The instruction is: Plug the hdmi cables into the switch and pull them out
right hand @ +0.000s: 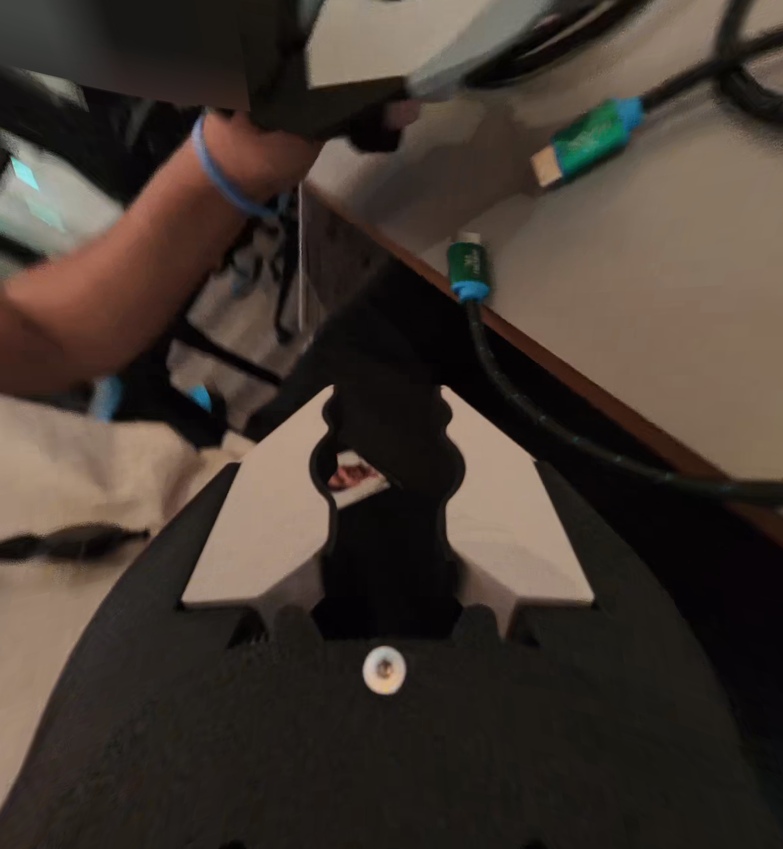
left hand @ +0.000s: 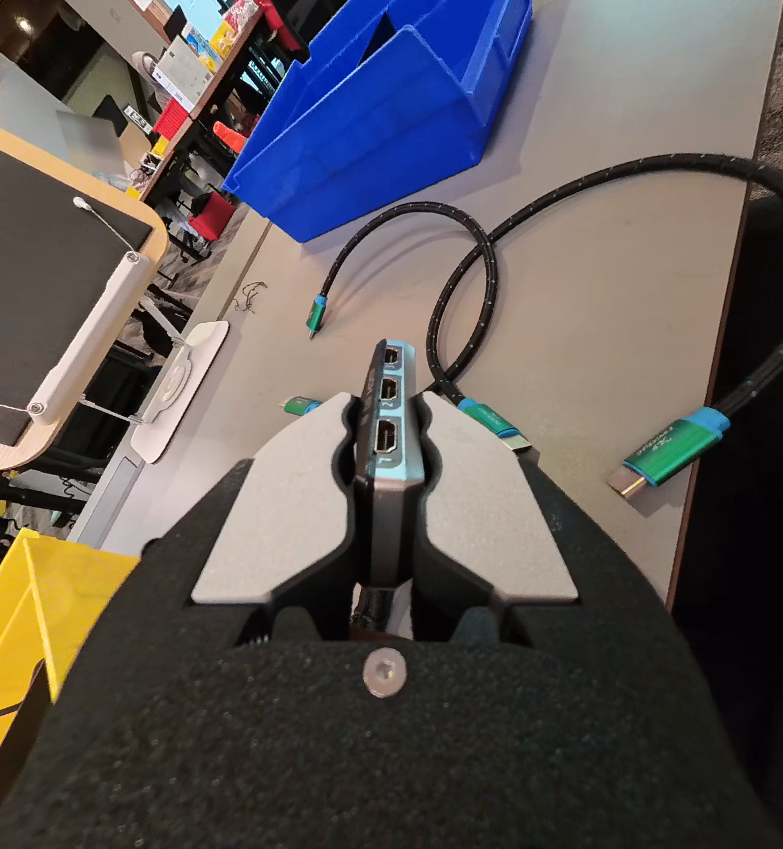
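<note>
Left tool (left hand: 386,427) is clamping the hdmi switch (left hand: 392,441) on edge between its two grey pads, and the switch's row of three ports is facing up and out toward the cables, all three showing nothing plugged in. Just beside the right pad, one green plug with a blue collar (left hand: 495,420) is lying on the bench (left hand: 610,115), its braided black cable (left hand: 468,285) looping away and back. Another green plug (left hand: 670,452) is sitting near the bench's edge, its cord arching off over the side. A smaller green plug (left hand: 317,314) is resting farther out, and a fourth green plug (left hand: 301,405) is peeking out from behind the left pad. Beyond them a blue bin (left hand: 380,119) is standing on the bench, and a yellow bin (left hand: 17,643) is showing at the lower left.

Right tool (right hand: 387,413) is hanging off the bench edge with its pads parted and nothing between them. In its blurred view a person's forearm (right hand: 118,285), a blue band at the wrist, is reaching up to the other tool, and two green plugs are lying on the bench, the nearer one (right hand: 468,264) right at the edge with its cord dropping over it.
</note>
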Action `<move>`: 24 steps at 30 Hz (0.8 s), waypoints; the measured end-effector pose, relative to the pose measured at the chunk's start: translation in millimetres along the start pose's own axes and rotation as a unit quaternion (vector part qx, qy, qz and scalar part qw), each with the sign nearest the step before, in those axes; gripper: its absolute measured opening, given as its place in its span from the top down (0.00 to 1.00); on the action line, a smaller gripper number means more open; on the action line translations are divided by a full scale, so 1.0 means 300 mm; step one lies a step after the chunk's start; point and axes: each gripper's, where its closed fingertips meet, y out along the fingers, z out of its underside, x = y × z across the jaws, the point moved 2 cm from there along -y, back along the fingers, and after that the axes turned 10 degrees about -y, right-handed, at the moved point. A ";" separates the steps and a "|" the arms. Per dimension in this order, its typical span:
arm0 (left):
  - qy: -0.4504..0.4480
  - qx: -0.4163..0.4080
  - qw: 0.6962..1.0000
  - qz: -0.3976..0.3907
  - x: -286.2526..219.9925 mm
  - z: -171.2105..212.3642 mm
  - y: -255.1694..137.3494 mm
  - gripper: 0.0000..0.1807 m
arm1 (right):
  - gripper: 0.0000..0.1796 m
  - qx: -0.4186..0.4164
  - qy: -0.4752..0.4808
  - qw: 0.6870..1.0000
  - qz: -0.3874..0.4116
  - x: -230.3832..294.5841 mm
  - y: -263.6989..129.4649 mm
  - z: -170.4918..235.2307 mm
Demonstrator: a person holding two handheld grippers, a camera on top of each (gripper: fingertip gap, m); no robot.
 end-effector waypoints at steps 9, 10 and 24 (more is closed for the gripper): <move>0.003 -0.001 1.000 0.005 0.000 0.001 0.004 0.87 | 0.77 -0.176 0.179 0.967 0.041 -0.149 -0.021 0.059; 0.004 0.000 1.000 0.005 -0.002 0.001 0.006 0.87 | 0.77 -0.183 0.176 0.966 0.045 -0.162 -0.031 0.054; 0.010 0.005 1.000 0.006 -0.010 0.003 0.010 0.87 | 0.81 -0.195 0.313 0.930 -0.003 -0.180 0.016 0.021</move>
